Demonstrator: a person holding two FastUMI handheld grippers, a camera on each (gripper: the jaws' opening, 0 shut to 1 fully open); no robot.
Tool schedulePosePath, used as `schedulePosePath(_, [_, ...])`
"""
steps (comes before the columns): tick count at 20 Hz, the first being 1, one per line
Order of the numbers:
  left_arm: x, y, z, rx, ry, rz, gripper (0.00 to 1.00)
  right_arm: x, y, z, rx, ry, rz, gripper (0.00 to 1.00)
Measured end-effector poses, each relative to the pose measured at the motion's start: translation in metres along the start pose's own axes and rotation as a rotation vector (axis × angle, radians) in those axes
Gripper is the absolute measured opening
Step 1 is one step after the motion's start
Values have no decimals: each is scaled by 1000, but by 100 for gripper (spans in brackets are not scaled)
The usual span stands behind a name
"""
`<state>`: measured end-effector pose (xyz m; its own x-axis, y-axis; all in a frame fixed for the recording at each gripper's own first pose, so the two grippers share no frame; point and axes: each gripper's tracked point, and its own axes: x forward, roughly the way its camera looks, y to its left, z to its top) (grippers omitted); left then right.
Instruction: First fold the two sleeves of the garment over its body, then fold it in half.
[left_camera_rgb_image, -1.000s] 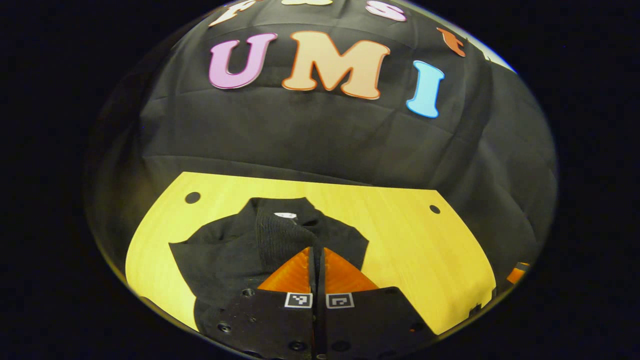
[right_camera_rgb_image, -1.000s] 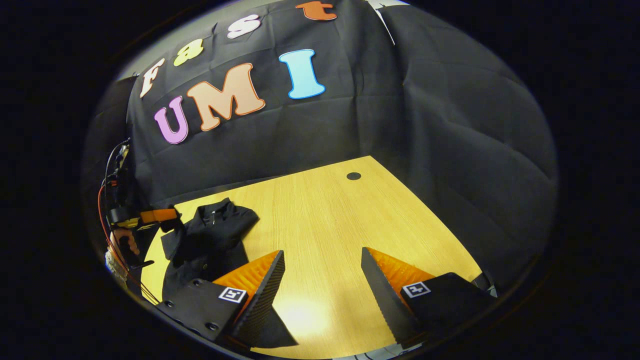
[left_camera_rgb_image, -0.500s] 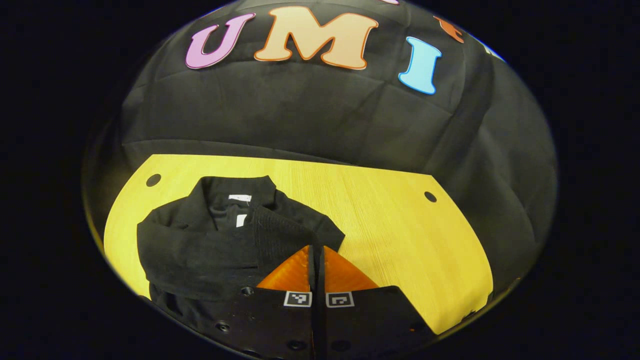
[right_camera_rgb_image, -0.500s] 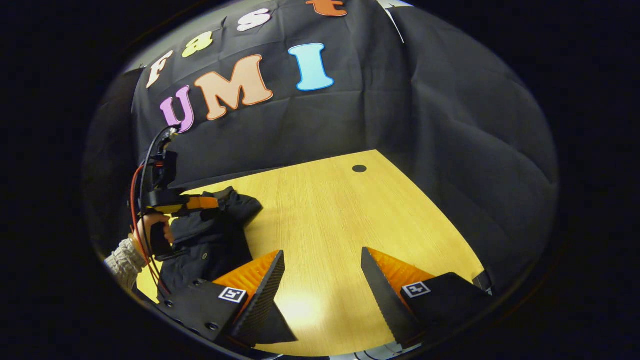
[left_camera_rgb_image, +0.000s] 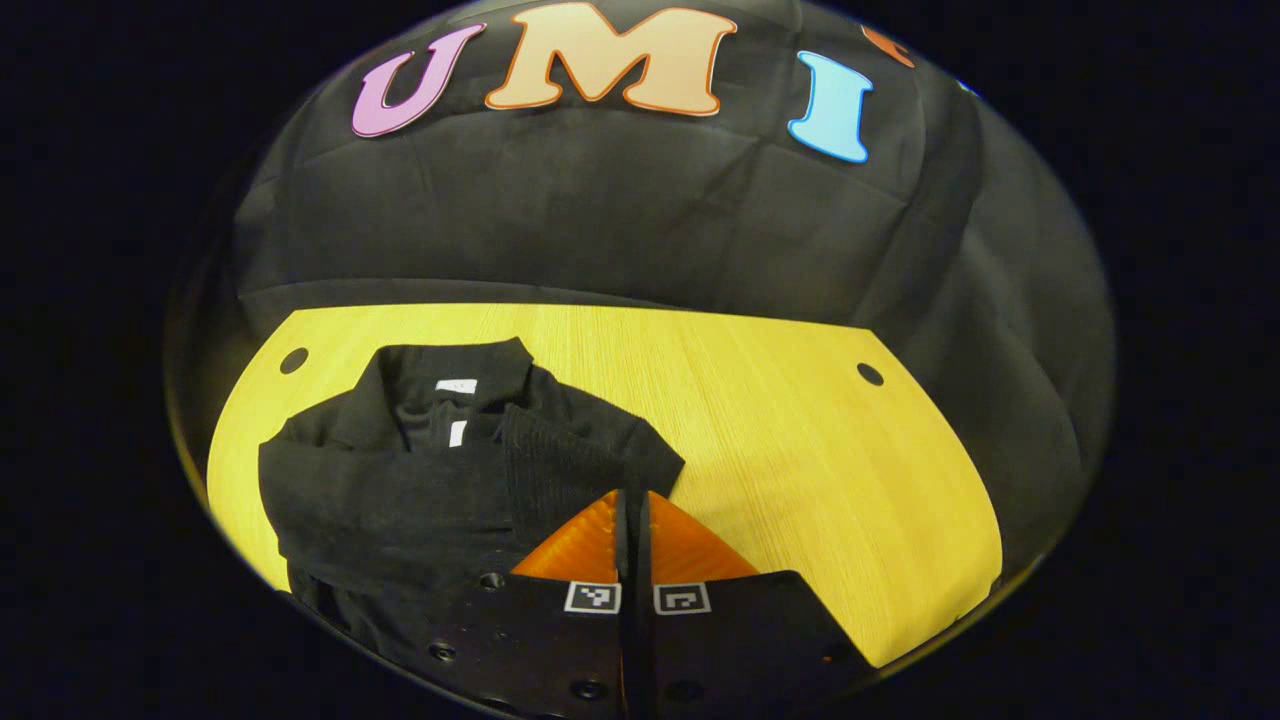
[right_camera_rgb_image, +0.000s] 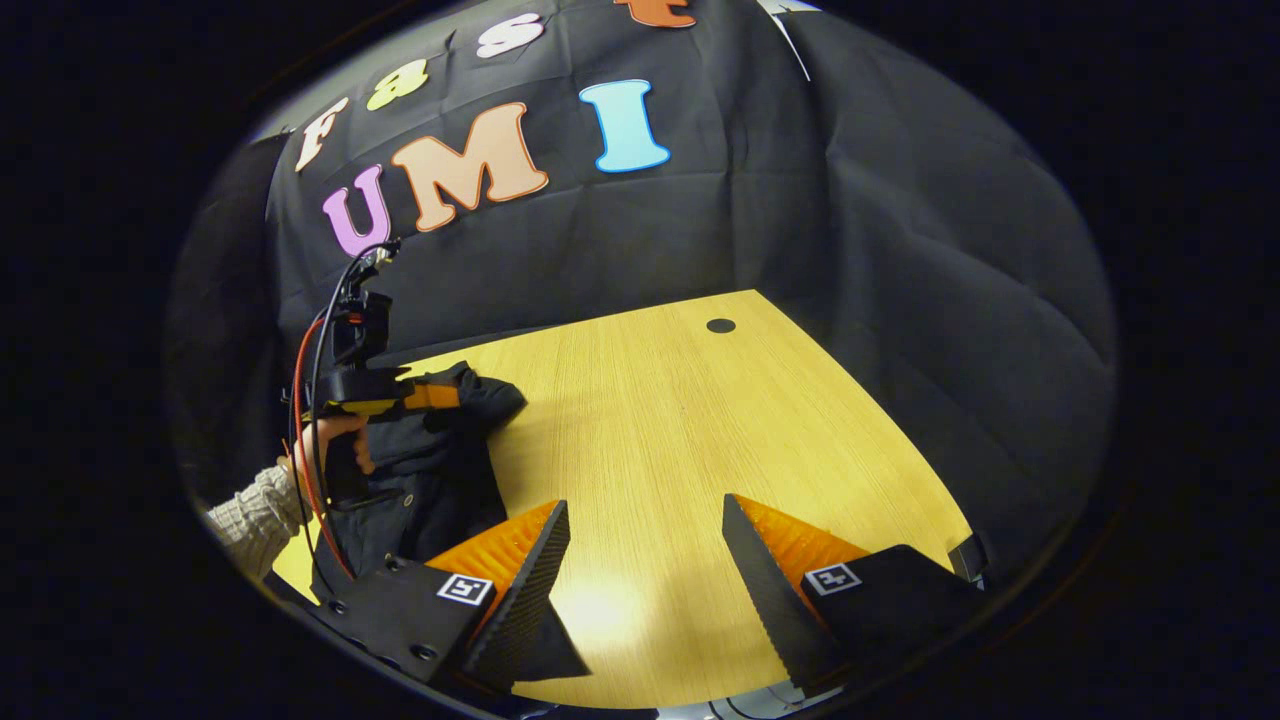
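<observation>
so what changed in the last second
The left gripper, jaws closed, carried the sleeve across over the garment; its hand came further into the right gripper view. The right gripper stayed open above the table.

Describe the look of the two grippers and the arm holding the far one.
Each gripper, left gripper and right gripper, has wedge-shaped, ribbed fingers on black bolted mounts carrying small square black-and-white markers. In the right gripper view, red and black cables loop off the left gripper; the arm wears a cream knitted sleeve.
</observation>
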<state>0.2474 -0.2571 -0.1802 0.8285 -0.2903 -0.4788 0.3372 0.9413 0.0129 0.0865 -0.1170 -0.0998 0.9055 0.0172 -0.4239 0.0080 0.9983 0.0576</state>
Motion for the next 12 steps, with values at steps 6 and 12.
schedulePosePath(6, [-25, -18, 6, 25, -60, -61, 27, -1, 6, -8, -8, 13, 32, 97])
schedulePosePath(12, [-65, -16, 18, 121, -161, -37, 80, -5, 24, -23, -58, 29, 91, 97])
